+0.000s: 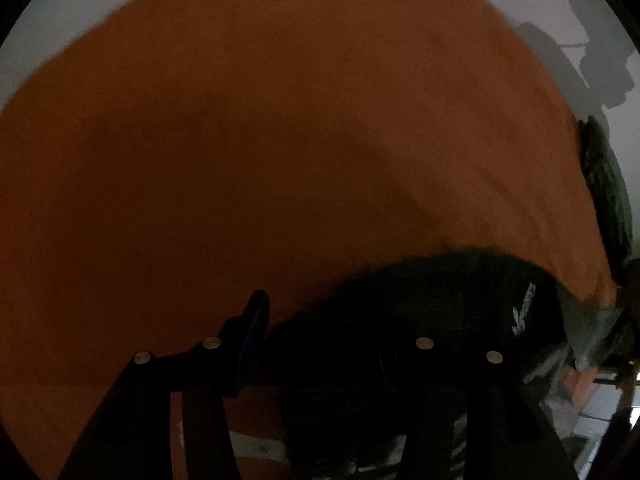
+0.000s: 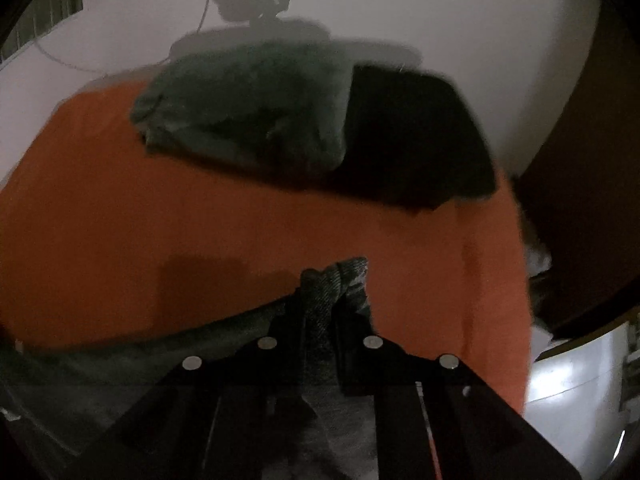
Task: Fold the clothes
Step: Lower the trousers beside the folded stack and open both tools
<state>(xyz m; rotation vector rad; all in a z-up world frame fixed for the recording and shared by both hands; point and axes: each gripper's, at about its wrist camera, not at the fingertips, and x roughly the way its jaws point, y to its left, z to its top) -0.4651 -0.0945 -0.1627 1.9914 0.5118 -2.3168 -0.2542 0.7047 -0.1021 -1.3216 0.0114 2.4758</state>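
Observation:
An orange cloth [image 1: 240,152] covers the surface and fills most of the left wrist view; it also shows in the right wrist view [image 2: 200,216]. My left gripper [image 1: 320,320] is open above it, with a dark garment [image 1: 440,300] bearing a white logo under its right side. My right gripper [image 2: 324,296] is shut on a grey denim-like garment [image 2: 332,276], whose bunched edge sticks up between the fingers and trails back to the left. A pile of a grey-green garment [image 2: 248,108] and a black garment [image 2: 412,136] lies at the far edge.
A white wall [image 2: 440,20] stands behind the surface, with shadows on it. A dark brown panel [image 2: 592,160] is at the right. Green clothes [image 1: 604,184] lie at the right edge in the left wrist view. Floor shows at the lower right [image 1: 600,412].

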